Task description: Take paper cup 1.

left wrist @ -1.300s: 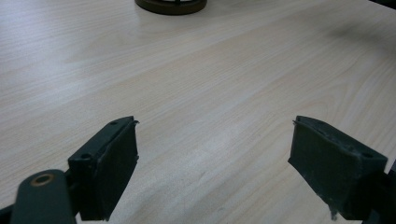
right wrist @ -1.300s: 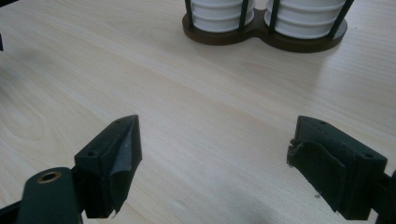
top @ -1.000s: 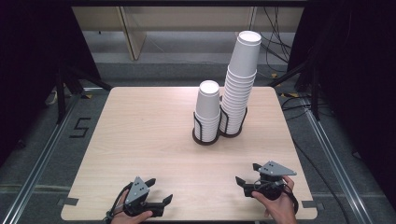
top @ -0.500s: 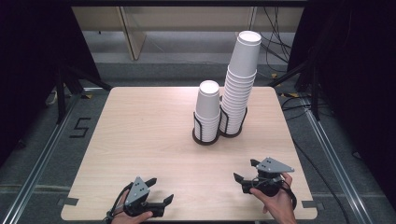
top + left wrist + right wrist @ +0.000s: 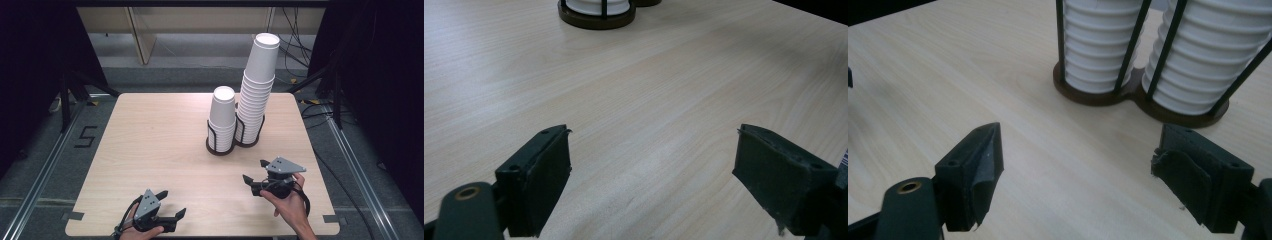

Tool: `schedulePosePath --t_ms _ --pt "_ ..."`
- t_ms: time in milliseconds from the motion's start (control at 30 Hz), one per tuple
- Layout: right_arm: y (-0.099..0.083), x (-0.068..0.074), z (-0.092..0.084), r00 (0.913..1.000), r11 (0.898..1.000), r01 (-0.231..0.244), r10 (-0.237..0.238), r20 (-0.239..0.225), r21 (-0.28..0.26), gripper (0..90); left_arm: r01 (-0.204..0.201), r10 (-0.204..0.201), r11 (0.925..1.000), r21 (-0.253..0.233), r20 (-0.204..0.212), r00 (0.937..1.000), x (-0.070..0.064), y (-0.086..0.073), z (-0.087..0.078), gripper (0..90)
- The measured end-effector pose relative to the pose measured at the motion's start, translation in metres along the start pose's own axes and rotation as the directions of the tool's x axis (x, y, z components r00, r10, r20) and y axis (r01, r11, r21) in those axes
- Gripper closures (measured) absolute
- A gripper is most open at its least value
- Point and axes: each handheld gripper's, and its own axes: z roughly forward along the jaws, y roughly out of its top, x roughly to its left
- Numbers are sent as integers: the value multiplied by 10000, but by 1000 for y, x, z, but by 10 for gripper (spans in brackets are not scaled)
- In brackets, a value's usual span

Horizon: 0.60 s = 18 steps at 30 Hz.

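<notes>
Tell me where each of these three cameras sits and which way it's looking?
High view: above the table's near edge, looking forward and down; both hands, left gripper, right gripper.
Left gripper view: rides that gripper, low over the wood; its open black fingers.
Right gripper view: faces the cup stacks; its gripper open.
Shared: the cup holder, all three.

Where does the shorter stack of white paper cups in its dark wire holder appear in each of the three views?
High view: the shorter stack of white paper cups stands right of the table's centre.
Left gripper view: top edge, left of centre, just its base ring and lowest cups.
Right gripper view: top centre, behind dark bars.
Shared landmark: the taller stack of white cups touching beside it.
</notes>
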Motion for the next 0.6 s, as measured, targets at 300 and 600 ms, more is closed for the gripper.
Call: schedulePosePath --t_ms 300,600 --pt "24 -2 10 9999 9994 164 -164 7 -290 191 11 -11 10000 23 -19 10000 0 0 0 143" --pt "49 1 26 9994 9980 323 -331 -136 -536 189 -9 9 10000 71 -1 10000 0 0 1 143"
